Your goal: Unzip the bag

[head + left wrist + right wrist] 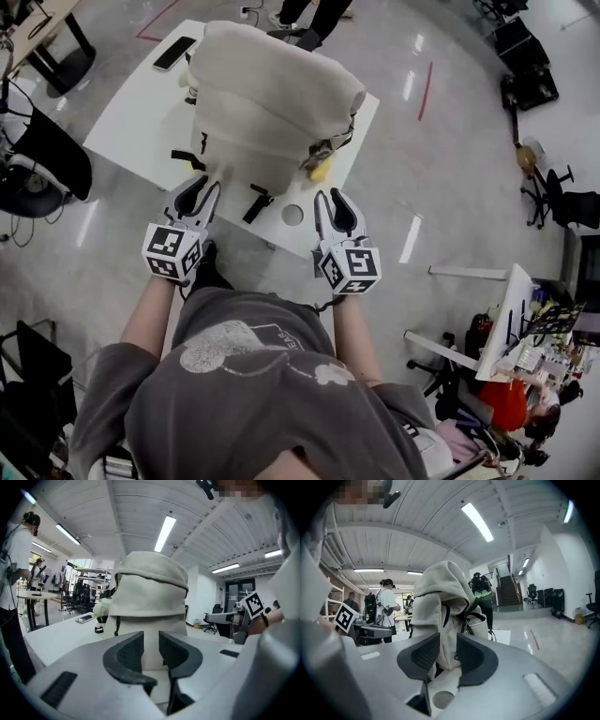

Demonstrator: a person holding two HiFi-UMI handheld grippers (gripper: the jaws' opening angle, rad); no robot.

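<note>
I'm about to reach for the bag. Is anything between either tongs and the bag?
Nothing visible. The left tongs and right tongs stand open and empty, with only bare table before the bag. A black strap lies between their paths.

My head camera looks steeply down over the near edge of the counter [131, 122] onto the bag [267, 103]. The cameras on the left gripper [200, 187] and right gripper [328, 197] sit low off that edge, looking nearly level along their fingers [126, 656] at the bag, close in. All three share the bag; each gripper view catches the other's marker cube [253, 604].
</note>
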